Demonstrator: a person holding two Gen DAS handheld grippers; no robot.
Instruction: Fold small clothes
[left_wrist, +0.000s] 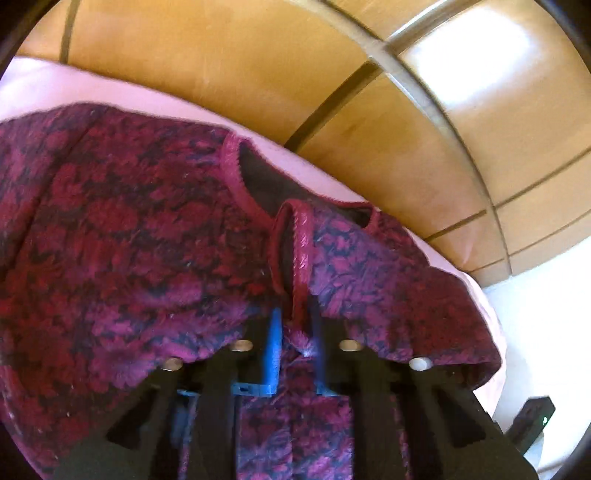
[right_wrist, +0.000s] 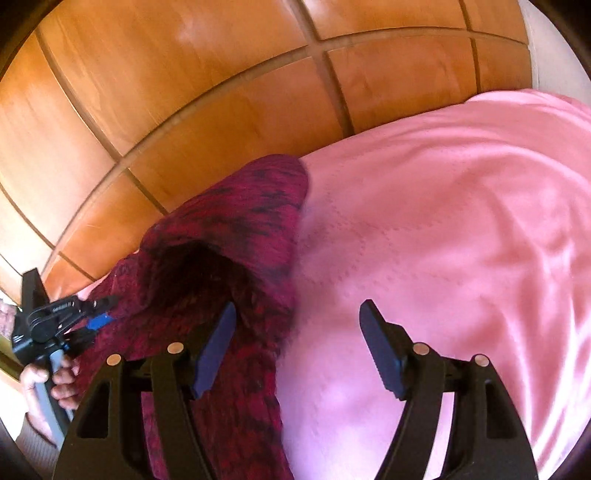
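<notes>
**Crimson knit pinched on the left, free on the right**

Crimson and magenta patterned knit, with darker blue-black flecks, fills most of what we see. This small garment (left_wrist: 155, 229) lies spread over a pink bedsheet (right_wrist: 443, 221), beside glossy wooden cabinet panels (left_wrist: 229, 74).

In the left wrist view we look along the left gripper (left_wrist: 295, 325). Its blue-tipped fingers are drawn together and clamped on a ribbed trim edge of the garment, near a neckline or armhole opening. The fabric drapes up over the gripper body and hangs away to the left.

In the right wrist view the right gripper (right_wrist: 297, 332) has its dark fingers standing well apart with nothing between them. Only pink sheet shows in the gap. The garment runs as a long band from the lower middle of this view up toward the cabinets, and it passes just beside and partly under the left-hand finger. At the far left of this view a hand (right_wrist: 55, 376) holds the other gripper, which sits at the garment's edge.

We judge the coming move turns on this: the cloth lies to the left of the right gripper's open fingers, so that gripper would need to shift leftward to catch an edge. The left gripper is already attached.
</notes>
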